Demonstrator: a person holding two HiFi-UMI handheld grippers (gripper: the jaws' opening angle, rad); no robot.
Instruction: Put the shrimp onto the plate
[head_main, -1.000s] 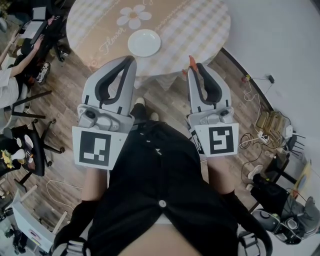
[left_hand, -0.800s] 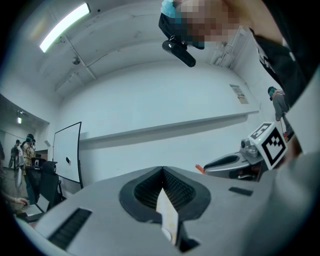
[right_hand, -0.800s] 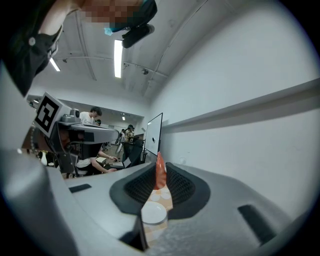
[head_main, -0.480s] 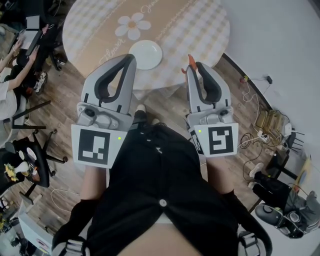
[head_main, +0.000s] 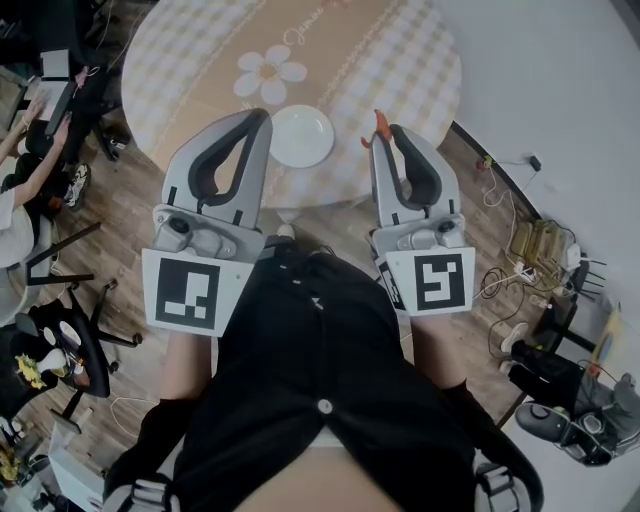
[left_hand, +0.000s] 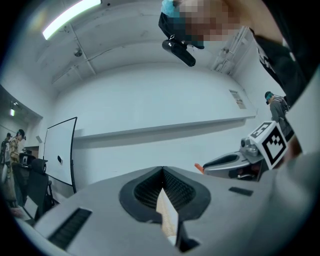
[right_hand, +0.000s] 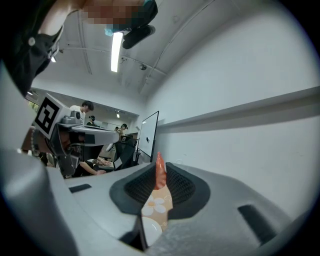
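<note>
A line of pale cursive script (head_main: 298, 35) runs across the tabletop's checked cloth (head_main: 400, 60), well beyond the fingers of both grippers; its letters are too small and slanted to read. The cube on the left gripper (head_main: 260, 120) and the one on the right gripper (head_main: 390, 135) each bear a black-and-white square marker, a pattern without letters. In the left gripper view a small wall notice (left_hand: 237, 98) far past the fingers is illegible.

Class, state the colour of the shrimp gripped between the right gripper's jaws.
The shrimp is orange-red, shown best in the right gripper view.
</note>
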